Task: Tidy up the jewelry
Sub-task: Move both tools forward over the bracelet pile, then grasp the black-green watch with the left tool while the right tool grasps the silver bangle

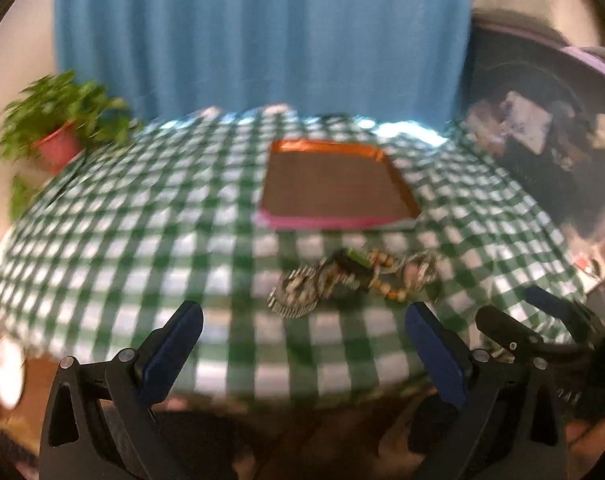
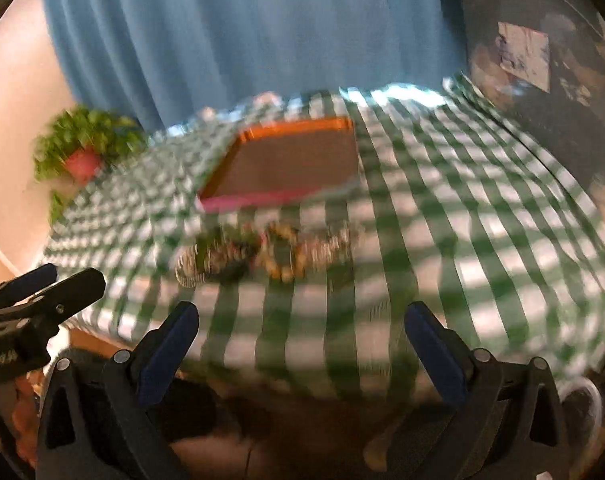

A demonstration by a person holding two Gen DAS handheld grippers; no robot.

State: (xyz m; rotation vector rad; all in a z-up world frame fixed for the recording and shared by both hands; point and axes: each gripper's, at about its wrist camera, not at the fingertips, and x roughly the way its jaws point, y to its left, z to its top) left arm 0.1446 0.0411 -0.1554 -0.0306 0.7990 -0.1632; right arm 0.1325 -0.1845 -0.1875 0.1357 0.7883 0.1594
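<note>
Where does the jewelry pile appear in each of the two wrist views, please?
Left wrist: the jewelry pile lies right of centre on the checked cloth, just beyond the open tongs.
Right wrist: the pile lies left of centre, blurred, ahead of the open tongs.
Shared landmark: the tray right behind the pile.

A tangled jewelry pile — beads and silvery pieces — lies just before an empty orange-rimmed tray.
</note>
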